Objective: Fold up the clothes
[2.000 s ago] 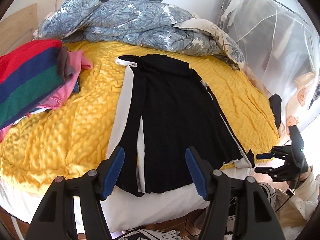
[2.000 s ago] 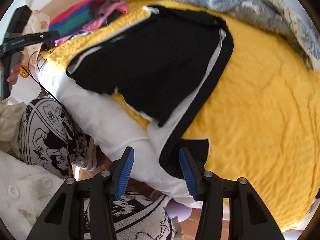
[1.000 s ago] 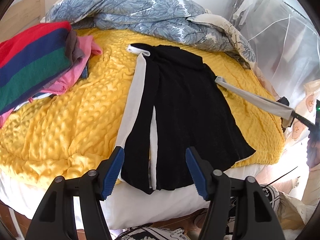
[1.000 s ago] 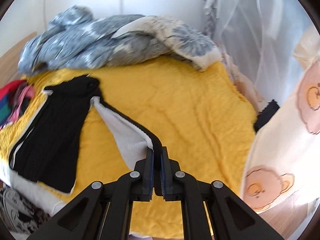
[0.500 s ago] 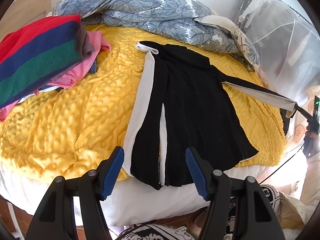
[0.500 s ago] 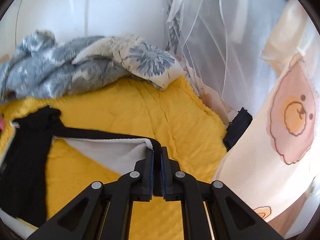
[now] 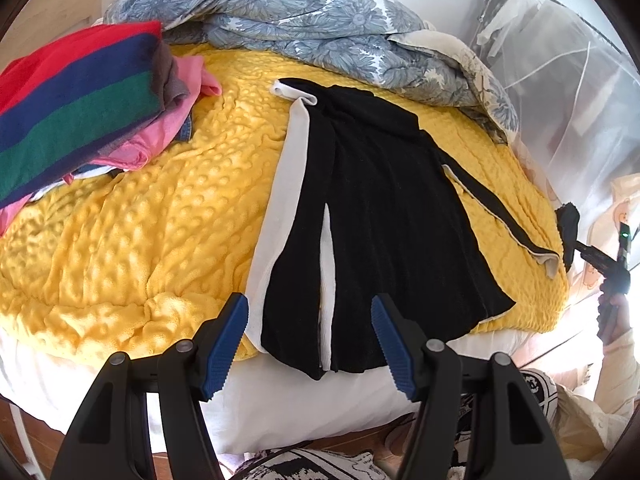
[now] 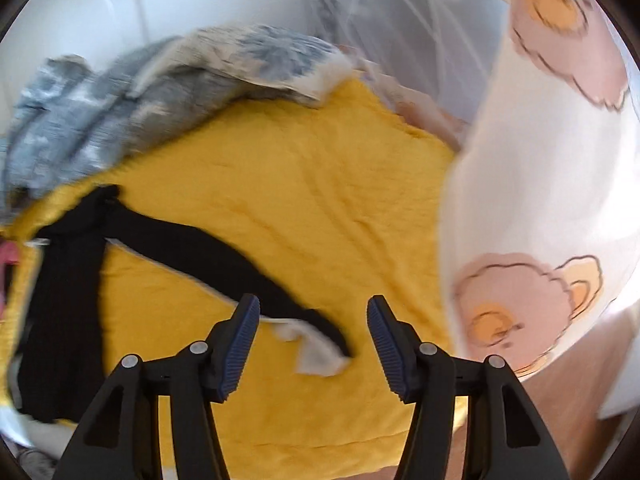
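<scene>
The black garment [image 7: 372, 216] with white trim lies flat on the yellow blanket [image 7: 160, 216] of the bed, its hem hanging just over the near edge. One sleeve [image 8: 224, 264] is stretched out sideways across the blanket, away from the body, and its white-lined cuff [image 8: 316, 352] lies loose on the yellow fabric. The right gripper [image 8: 314, 344] hangs just above that cuff; its jaws have just been opening and now stand apart, the cuff below the gap and seemingly touching neither pad, though the picture is blurred. The left gripper [image 7: 310, 344] hovers over the hem, its jaws open and empty. At the far side of the bed lies a rumpled grey flowered duvet [image 7: 304, 12]. A pile of clothes [image 7: 80, 104], striped red, blue and green over pink, sits on the blanket's left part. A pale curtain with bear prints [image 8: 540, 184] hangs beside the bed
</scene>
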A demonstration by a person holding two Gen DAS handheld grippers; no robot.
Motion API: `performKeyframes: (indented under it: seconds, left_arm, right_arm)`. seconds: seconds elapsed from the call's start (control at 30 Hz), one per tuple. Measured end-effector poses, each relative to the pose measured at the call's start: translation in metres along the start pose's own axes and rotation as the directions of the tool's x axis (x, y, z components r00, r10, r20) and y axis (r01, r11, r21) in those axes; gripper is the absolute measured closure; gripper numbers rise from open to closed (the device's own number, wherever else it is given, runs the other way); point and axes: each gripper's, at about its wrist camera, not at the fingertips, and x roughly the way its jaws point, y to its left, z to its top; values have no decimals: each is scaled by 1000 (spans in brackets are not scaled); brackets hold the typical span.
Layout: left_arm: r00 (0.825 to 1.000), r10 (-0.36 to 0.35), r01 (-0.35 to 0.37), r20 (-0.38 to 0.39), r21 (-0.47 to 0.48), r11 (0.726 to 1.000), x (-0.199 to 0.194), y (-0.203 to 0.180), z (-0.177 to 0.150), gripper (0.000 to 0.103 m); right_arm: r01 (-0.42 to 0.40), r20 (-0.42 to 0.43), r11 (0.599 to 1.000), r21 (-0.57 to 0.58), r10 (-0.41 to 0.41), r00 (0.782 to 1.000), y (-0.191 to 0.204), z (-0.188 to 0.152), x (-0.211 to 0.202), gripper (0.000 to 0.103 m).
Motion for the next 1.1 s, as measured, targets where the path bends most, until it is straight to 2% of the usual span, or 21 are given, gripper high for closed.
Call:
performKeyframes:
  seconds: [0.13, 0.27, 0.43, 0.5, 0.57, 0.7, 0.73, 0.83, 0.93, 1.1]
  left_arm:
    - [997, -64, 63, -37, -28, 998, 5, 10, -2, 36]
    - [991, -98, 94, -86, -48, 994, 15, 19, -7, 36]
    - [983, -163, 147, -89, -161, 976, 30, 51, -5, 36]
    - [972, -216, 194, -88, -204, 959, 39, 63, -1, 36]
    - [967, -235, 209, -102, -222, 953, 51, 69, 3, 35]
    - [973, -171, 138, -158, -197, 971, 76, 73, 9, 35]
    - [971, -175, 140, -166, -201, 969, 81, 74, 9, 35]
    - [954, -254, 214, -156, -236, 948, 85, 76, 8, 35]
    - [928, -338, 303, -155, -214, 929, 82, 66, 3, 35]
    - [921, -360, 334, -146, -175, 926, 73, 54, -3, 37]
  right_arm:
    - [-112, -2, 991, -73, 112, 994, 42, -9, -7, 44]
    - [-232, -56, 962, -141, 226, 972, 88, -27, -3, 44]
    - [-322, -126, 932, -165, 304, 944, 124, -47, 5, 44]
    - [-340, -145, 928, -154, 319, 937, 130, -52, 10, 44]
    - [-353, -159, 926, -136, 331, 930, 132, -56, 14, 44]
    - [-370, -188, 924, -99, 348, 918, 131, -62, 20, 44]
    - [-373, -196, 923, -91, 351, 916, 131, -64, 21, 44]
    - [-368, -206, 927, -74, 347, 915, 126, -66, 26, 44]
    - [-368, -220, 928, -53, 349, 911, 120, -68, 30, 44]
    - [-373, -237, 927, -29, 356, 904, 116, -73, 38, 44]
